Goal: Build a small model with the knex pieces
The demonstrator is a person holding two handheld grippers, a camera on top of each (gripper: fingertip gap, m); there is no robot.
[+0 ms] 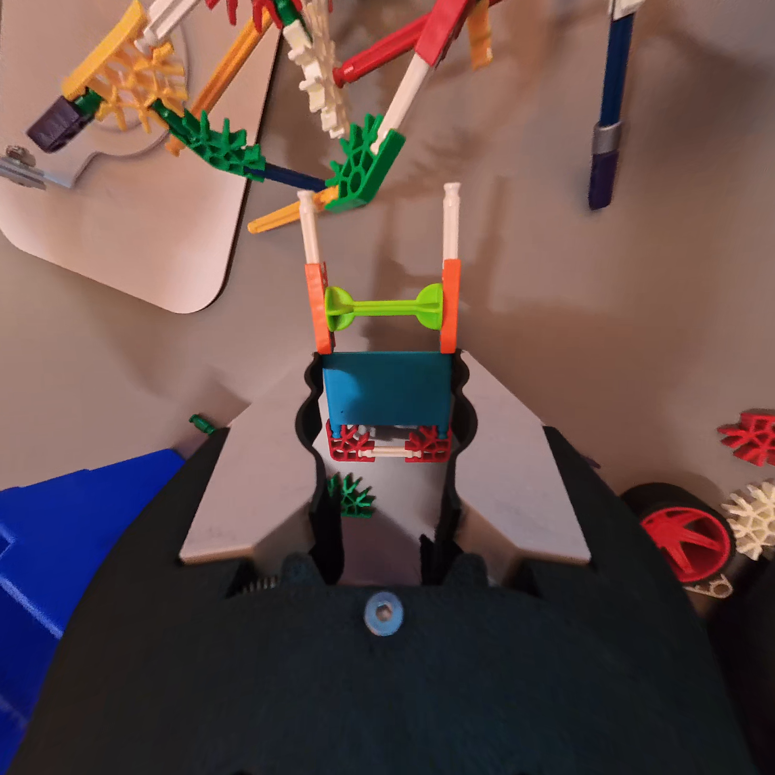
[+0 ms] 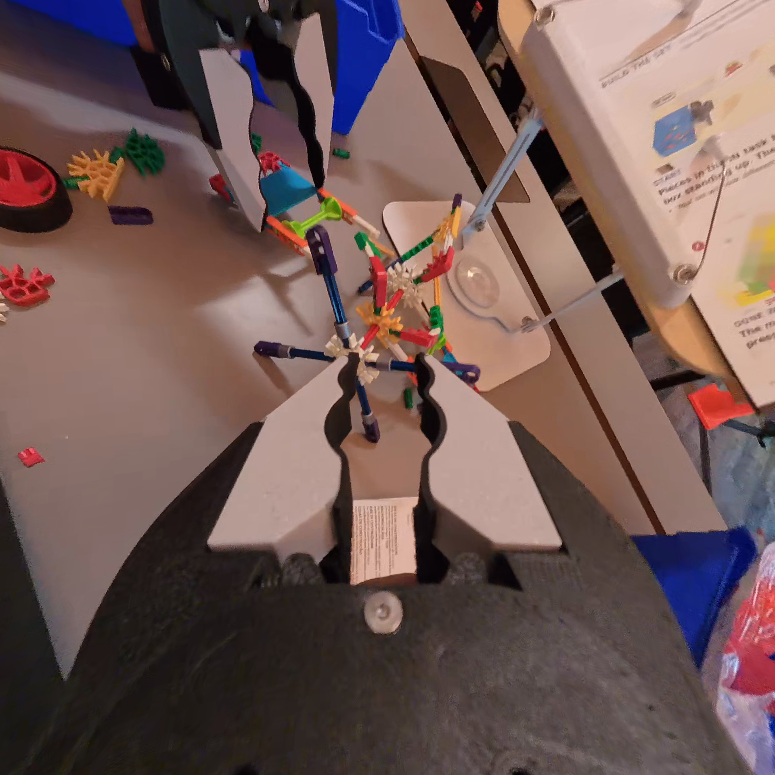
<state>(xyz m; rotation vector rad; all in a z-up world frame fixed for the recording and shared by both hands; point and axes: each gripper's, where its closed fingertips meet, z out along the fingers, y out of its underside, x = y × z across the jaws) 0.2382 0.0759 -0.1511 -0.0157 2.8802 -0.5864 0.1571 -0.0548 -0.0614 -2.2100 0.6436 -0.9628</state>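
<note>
Your left gripper clamps a teal panel carrying orange connectors, a lime spool and white rods. Your right gripper sits narrowly parted around a white snowflake connector on the blue-rod model; contact unclear.

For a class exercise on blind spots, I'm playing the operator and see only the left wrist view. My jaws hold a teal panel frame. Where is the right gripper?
Observer: The right gripper hovers at the rod model, jaws apart on either side of its white connector.
Operator: What joins that connector?
Observer: Four blue rods spread from it, each ending in a purple cap.
Operator: Anything beyond the model?
Observer: A board with a printed sheet stands to the right.
</note>
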